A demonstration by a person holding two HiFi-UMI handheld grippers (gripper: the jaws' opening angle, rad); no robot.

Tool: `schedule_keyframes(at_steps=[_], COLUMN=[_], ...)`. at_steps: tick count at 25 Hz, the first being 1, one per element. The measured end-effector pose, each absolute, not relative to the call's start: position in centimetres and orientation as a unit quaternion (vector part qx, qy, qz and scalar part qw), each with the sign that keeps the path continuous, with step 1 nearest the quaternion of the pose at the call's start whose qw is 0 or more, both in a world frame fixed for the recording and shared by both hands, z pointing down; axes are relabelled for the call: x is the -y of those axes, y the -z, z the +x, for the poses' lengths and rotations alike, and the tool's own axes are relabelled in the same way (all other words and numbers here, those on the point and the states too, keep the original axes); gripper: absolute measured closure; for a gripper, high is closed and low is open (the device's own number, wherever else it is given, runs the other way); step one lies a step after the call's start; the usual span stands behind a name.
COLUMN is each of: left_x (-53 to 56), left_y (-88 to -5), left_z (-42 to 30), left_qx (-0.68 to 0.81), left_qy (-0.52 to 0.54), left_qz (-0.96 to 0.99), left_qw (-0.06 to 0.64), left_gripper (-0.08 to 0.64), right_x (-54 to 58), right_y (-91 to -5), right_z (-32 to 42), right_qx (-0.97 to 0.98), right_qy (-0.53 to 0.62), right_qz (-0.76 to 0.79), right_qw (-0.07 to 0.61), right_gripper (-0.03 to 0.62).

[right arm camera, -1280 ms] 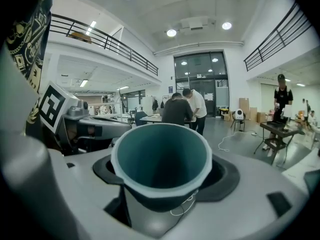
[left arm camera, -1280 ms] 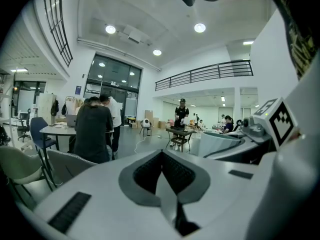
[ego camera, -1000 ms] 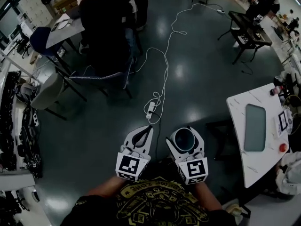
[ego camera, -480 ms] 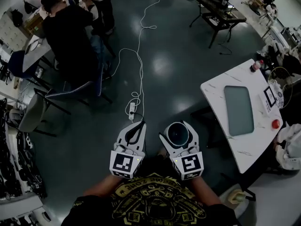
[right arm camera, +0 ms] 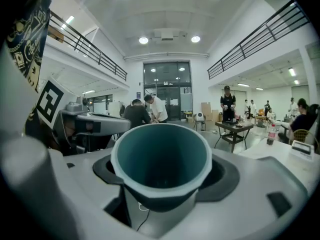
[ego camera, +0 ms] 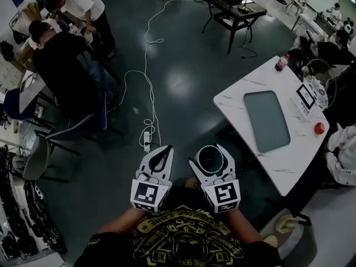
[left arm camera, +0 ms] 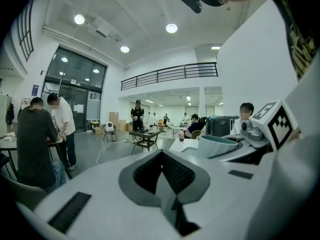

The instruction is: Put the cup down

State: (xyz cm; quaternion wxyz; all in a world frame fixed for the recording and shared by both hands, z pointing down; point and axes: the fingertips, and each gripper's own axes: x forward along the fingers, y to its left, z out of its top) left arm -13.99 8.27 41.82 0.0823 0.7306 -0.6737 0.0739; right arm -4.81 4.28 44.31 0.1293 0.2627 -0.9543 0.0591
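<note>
A teal cup (ego camera: 210, 159) with a pale rim sits upright between the jaws of my right gripper (ego camera: 207, 153), held over the dark floor close to the person's body. In the right gripper view the cup (right arm camera: 160, 156) fills the middle, and both jaws of the right gripper (right arm camera: 161, 184) press on its sides. My left gripper (ego camera: 166, 149) hangs beside it on the left, shut with nothing in it. In the left gripper view that gripper's (left arm camera: 162, 154) ribbed pads meet, and the cup (left arm camera: 218, 145) shows at the right.
A white table (ego camera: 239, 93) stands ahead on the right, bearing a grey mat (ego camera: 267, 120), a red bottle (ego camera: 281, 62) and a small screen (ego camera: 306, 96). A power strip with white cable (ego camera: 146, 139) lies on the floor. People (ego camera: 64, 65) and chairs crowd the left.
The whole view has swung: the white table now lies nearer and further left in the picture. Both grippers keep the same pose, with the cup still held.
</note>
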Motion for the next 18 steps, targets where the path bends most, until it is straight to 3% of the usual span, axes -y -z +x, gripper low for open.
schedule_keyframes(at_steps=[18], left_x=[-0.8], left_y=[-41.4], left_z=[-3.5], left_qx=[0.556], left_qy=[-0.075], left_qz=[0.826], left_qw=[0.055], left_gripper=[0.549], right_x=[0.0], right_y=[-46.1], right_z=[5.7], right_qx=[0.907], right_qy=[-0.08], right_qz=[0.393], right_qw=[0.129], right_gripper=[0.213])
